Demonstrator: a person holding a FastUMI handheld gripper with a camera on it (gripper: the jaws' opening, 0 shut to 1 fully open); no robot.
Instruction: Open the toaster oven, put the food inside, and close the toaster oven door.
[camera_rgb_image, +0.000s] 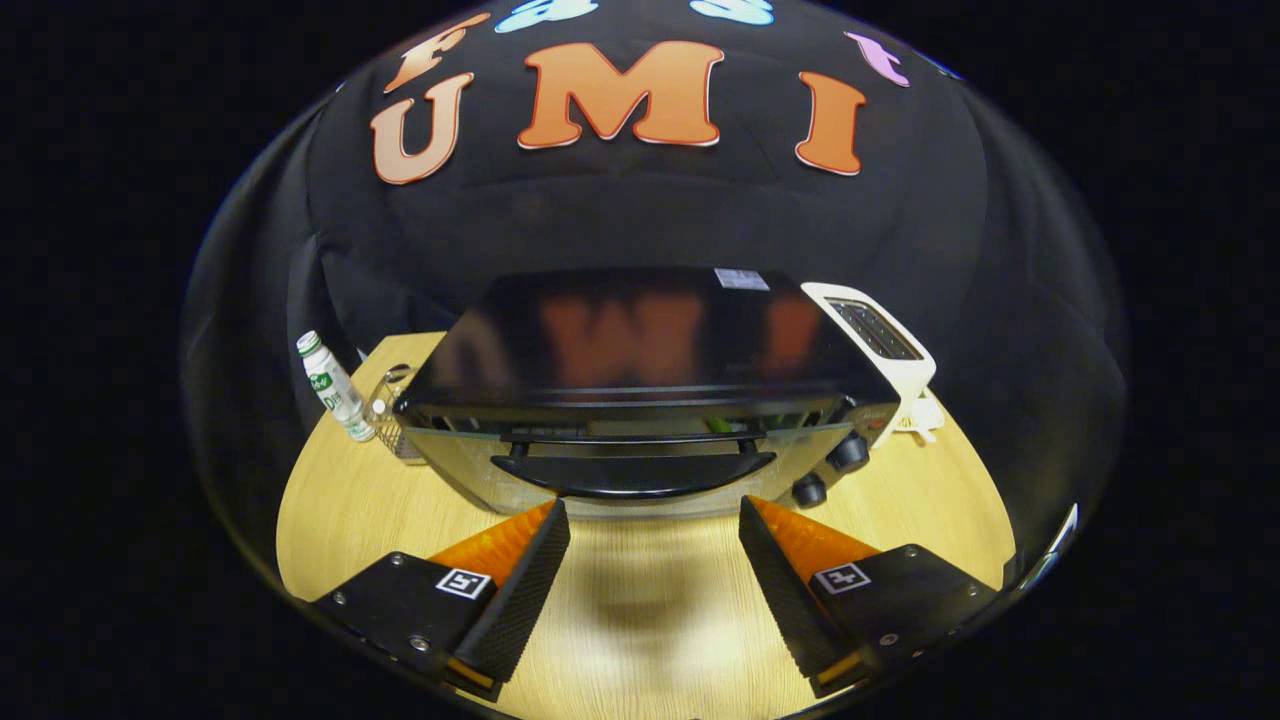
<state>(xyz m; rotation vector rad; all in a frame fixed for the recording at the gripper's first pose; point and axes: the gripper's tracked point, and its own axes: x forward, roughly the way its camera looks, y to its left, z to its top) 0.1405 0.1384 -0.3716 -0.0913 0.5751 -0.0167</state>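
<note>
Two tongs (655, 520) fingers apart; toaster oven (640, 400) door ajar.

**Count of things on the wooden table**

One toaster oven (640, 400) is sitting on the one wooden table (930, 500), showing one door handle (635, 473) and two dark knobs (830, 470) beside its glass door. One white slot toaster (885, 345) is standing just beside the oven. One small white bottle (335, 388) with a green cap is standing at the oven's other side, with one clear glass item (385, 405) next to it, too blurred to name. One gripper (655, 520) is reaching forward with its two fingers (520, 590) spread apart and holding nothing.
</note>
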